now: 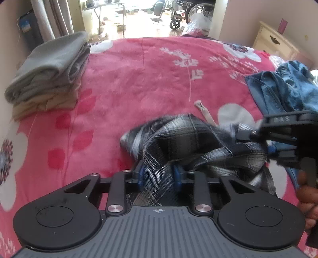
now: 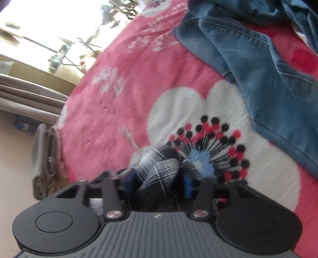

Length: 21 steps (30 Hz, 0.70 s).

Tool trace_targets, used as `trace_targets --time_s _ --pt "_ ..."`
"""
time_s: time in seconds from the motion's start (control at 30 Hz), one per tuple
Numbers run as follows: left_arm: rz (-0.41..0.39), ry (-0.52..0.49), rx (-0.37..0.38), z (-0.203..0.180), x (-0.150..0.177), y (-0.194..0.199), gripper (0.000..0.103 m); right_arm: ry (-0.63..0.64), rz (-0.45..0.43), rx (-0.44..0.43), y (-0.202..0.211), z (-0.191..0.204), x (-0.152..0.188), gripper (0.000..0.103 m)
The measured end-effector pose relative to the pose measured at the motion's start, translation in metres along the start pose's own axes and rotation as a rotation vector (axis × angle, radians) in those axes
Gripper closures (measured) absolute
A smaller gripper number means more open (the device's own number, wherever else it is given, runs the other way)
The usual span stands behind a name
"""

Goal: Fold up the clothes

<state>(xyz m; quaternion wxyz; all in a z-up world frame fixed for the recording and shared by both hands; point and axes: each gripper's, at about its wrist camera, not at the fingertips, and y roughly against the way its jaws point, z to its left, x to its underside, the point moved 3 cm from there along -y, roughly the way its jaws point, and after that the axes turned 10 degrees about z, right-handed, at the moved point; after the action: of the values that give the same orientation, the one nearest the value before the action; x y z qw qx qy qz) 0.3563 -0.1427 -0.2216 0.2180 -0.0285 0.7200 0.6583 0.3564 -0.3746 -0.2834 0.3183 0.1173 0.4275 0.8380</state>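
Observation:
A black, grey and white plaid garment (image 1: 188, 139) is bunched over the pink flowered blanket (image 1: 139, 79). My left gripper (image 1: 159, 174) is shut on a fold of it, the cloth running between the blue pads. My right gripper (image 1: 268, 150) comes in from the right and grips the same garment at its other end. In the right wrist view my right gripper (image 2: 159, 184) is shut on a bunch of the plaid garment (image 2: 157, 164), above a white flower print on the blanket (image 2: 139, 79).
A stack of folded grey and beige clothes (image 1: 49, 75) lies at the bed's far left. Blue denim clothes (image 1: 282, 87) lie loose at the right, also in the right wrist view (image 2: 258, 59). A cream nightstand (image 1: 276, 41) and a doorway with a wheelchair (image 1: 182, 12) lie beyond.

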Motion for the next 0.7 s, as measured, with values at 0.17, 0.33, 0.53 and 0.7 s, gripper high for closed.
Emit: trace_targets --time_s 0.17,0.33,0.53,0.7 --pt "0.072 -0.025 0.040 0.004 0.040 0.010 0.092 0.148 0.013 -0.081 0.038 0.008 0.060 0.090" --pt "0.120 -0.072 0.059 0.006 0.088 0.026 0.093 0.245 0.059 -0.143 0.077 0.005 0.129 0.093" --pt "0.239 -0.133 0.080 0.015 0.152 0.043 0.096 0.451 0.180 -0.125 0.106 0.007 0.206 0.094" --pt "0.292 -0.153 0.067 0.028 0.188 0.053 0.096 0.642 0.328 -0.094 0.102 0.008 0.267 0.094"
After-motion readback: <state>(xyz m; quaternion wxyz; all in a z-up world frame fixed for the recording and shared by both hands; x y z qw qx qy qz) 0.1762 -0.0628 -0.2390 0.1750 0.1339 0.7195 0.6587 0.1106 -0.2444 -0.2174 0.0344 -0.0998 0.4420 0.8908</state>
